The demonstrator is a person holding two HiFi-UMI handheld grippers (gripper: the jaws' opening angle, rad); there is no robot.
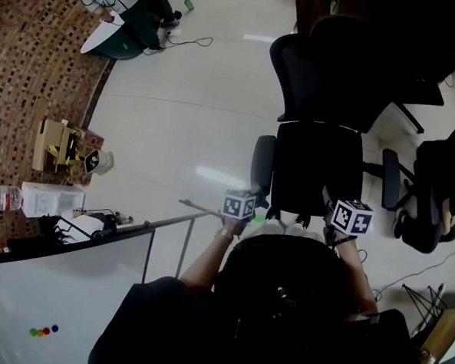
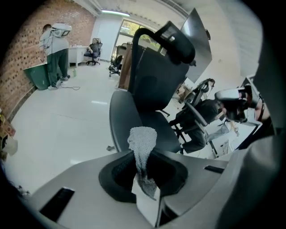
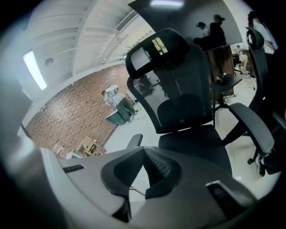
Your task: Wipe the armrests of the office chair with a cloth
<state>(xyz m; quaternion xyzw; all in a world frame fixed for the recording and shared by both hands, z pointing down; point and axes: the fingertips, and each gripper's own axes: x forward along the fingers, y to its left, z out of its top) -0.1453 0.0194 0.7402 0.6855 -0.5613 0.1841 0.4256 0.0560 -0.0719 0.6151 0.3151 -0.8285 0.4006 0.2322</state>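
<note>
The black office chair (image 1: 316, 171) stands just in front of me, its left armrest (image 1: 262, 163) and right armrest (image 1: 391, 178) on either side of the seat. My left gripper (image 2: 144, 166) is shut on a white mesh cloth (image 2: 143, 138) that sticks up from its jaws. It hovers just short of the near end of the left armrest (image 2: 123, 120) without touching it. My right gripper (image 3: 154, 169) is shut with nothing in it and faces the seat (image 3: 196, 143) and mesh backrest (image 3: 178, 89). In the head view the marker cubes of the left gripper (image 1: 239, 205) and right gripper (image 1: 352, 217) sit near the seat's front edge.
More black chairs (image 1: 434, 198) crowd the right side. A whiteboard (image 1: 59, 298) on a metal stand is at my lower left. Cardboard boxes (image 1: 57, 145) lie by the brick wall. A person (image 2: 53, 49) stands far off beside a green bin (image 2: 39, 76).
</note>
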